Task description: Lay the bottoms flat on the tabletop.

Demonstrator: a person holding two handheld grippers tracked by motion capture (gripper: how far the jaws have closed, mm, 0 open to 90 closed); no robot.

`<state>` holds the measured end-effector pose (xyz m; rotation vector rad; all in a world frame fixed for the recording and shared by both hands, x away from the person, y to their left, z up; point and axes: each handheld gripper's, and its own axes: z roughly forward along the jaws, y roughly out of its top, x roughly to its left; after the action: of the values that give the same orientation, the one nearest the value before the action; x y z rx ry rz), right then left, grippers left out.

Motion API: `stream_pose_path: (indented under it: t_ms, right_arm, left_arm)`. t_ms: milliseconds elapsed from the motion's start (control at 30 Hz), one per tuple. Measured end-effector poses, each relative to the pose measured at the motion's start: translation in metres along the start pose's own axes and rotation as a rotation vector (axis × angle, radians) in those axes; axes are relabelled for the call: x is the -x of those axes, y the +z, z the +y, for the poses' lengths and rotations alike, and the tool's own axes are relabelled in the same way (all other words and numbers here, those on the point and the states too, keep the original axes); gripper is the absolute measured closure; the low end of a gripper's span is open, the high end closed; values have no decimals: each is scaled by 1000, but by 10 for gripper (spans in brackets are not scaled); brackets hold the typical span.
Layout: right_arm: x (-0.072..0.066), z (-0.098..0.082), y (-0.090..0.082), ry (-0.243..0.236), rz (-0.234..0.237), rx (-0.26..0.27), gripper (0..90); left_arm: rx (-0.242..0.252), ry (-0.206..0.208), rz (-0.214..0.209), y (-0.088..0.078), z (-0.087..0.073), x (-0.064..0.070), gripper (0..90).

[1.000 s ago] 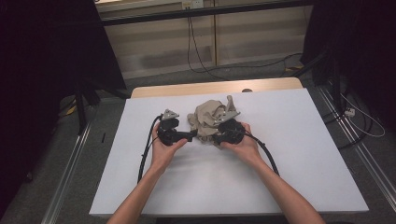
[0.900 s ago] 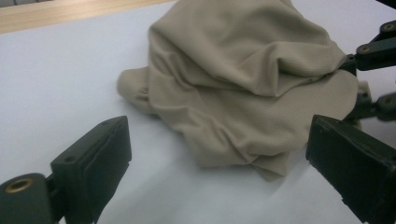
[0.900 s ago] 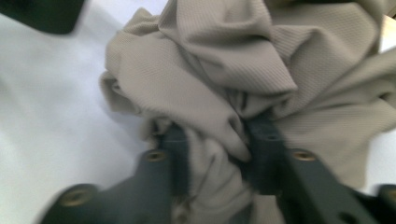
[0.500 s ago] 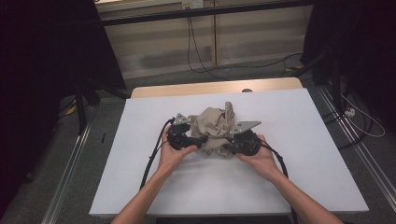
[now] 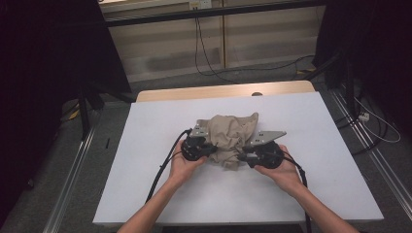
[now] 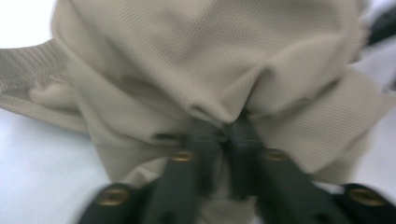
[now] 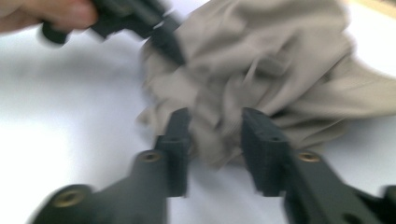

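Two grippers work one crumpled beige cloth (image 5: 228, 138) at mid tabletop (image 5: 145, 194), nearer the person's edge. Left gripper (image 5: 212, 149) — jaws just snapped closed, pinching a fold at the cloth's near-left edge; left gripper view shows fabric bunched over the closed tips. Right gripper (image 5: 241, 157) — jaws approx. a third apart and just opening; a bunch of cloth sits between them, pads not pressing. Cloth heaps up beyond both grippers, resting on the tabletop.

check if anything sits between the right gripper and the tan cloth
Nothing visible does. The right gripper has just been opening, jaws apart around a fold of the tan cloth. The left gripper is shut on the cloth's other side.
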<state>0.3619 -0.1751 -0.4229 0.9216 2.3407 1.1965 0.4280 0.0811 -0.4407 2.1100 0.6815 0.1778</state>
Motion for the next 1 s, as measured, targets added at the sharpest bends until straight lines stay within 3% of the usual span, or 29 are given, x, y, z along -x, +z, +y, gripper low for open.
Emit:
stream_pose_path:
  t_ms: [67,100,167,267,333,400,467,500,600,700,767,867,1000]
  right_arm:
    - [5,8,-3,10,-13,35,565]
    - [10,18,-5,26,-37,71,497]
    - [13,23,-4,32,-43,85,468]
    - [18,36,4,49,-62,108,348]
    - [19,43,15,39,-66,99,311]
    - [19,43,30,49,-45,81,272]
    - [14,38,43,37,-23,28,278]
    - [11,35,49,27,-12,-3,309]
    - [0,19,55,-23,-15,-55,591]
    - [-4,10,44,-40,-9,-55,783]
    - [-4,7,33,-33,7,-46,823]
    - [-7,-2,16,-34,28,-40,834]
    - [-11,-18,-3,-44,29,-56,836]
  left_arm:
    - [9,2,-18,-10,1,4,877]
    - [13,12,-28,-16,1,6,879]
    - [19,18,-60,-25,-2,15,880]
    - [10,54,-103,-34,-10,32,880]
    - [1,61,-149,-36,-17,42,880]
    - [-24,88,-164,-38,-22,52,880]
    - [-35,93,-173,-39,-27,57,880]
    - [-37,88,-177,-39,-30,57,879]
    - [-34,70,-164,-41,-36,53,867]
    - [-7,39,-155,-44,-35,47,812]
    - [22,15,-130,-47,-33,43,701]
    - [46,13,-93,-51,-33,38,597]
    - [46,4,-68,-51,-34,32,553]
